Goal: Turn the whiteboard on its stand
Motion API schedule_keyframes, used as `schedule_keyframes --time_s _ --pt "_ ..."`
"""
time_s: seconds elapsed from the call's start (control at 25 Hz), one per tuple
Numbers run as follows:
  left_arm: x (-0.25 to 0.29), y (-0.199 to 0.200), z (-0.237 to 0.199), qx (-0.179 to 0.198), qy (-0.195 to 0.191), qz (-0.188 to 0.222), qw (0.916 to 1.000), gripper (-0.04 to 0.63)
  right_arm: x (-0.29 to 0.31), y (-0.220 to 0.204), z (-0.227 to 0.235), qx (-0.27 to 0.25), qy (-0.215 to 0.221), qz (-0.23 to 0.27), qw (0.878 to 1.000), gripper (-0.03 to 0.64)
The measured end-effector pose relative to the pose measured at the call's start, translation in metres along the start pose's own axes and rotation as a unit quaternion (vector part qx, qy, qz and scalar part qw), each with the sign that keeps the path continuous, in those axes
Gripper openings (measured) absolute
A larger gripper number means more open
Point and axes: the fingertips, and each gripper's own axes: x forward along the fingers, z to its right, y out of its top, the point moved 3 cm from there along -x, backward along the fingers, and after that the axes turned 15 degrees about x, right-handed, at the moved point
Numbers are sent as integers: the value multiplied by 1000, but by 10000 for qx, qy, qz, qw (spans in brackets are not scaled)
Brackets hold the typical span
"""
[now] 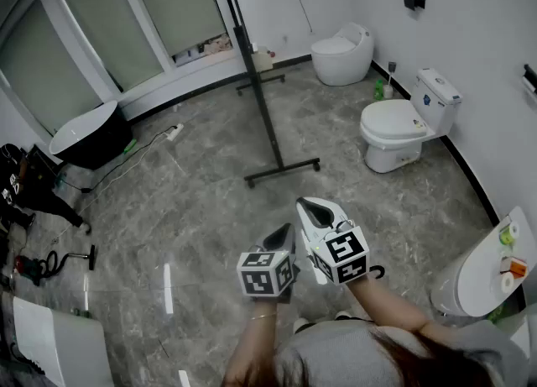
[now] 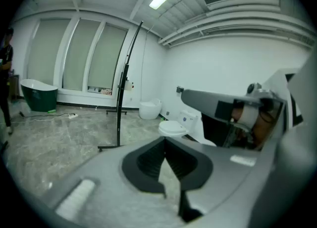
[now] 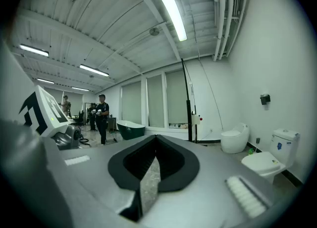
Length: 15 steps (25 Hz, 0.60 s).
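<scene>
While the person held both grippers close together ahead of the body, the left gripper (image 1: 284, 232) tipped slightly downward and the right gripper (image 1: 307, 206) lay level, each with jaws closed on nothing. One whiteboard (image 1: 252, 66) stood edge-on on its black stand (image 1: 283, 171), well beyond them, with two white toilets (image 1: 407, 125) to its right.

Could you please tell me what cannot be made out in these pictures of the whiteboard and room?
Whiteboard: head view, edge-on and cut off by the top edge; its face does not show.
Person: right gripper view, too far and small to tell what the hands hold.
Small coloured items on the white fixture: head view, too small at the right edge to name.
</scene>
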Motion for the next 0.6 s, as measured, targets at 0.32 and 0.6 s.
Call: schedule_keyframes --time_s 0.32,0.6 --pt "5 3 4 41 -38 2 10000 2 1 -10 6 -15 13 -117 9999 5" --pt "14 6 7 45 5 14 10000 2 0 -1 16 35 24 8 10000 5"
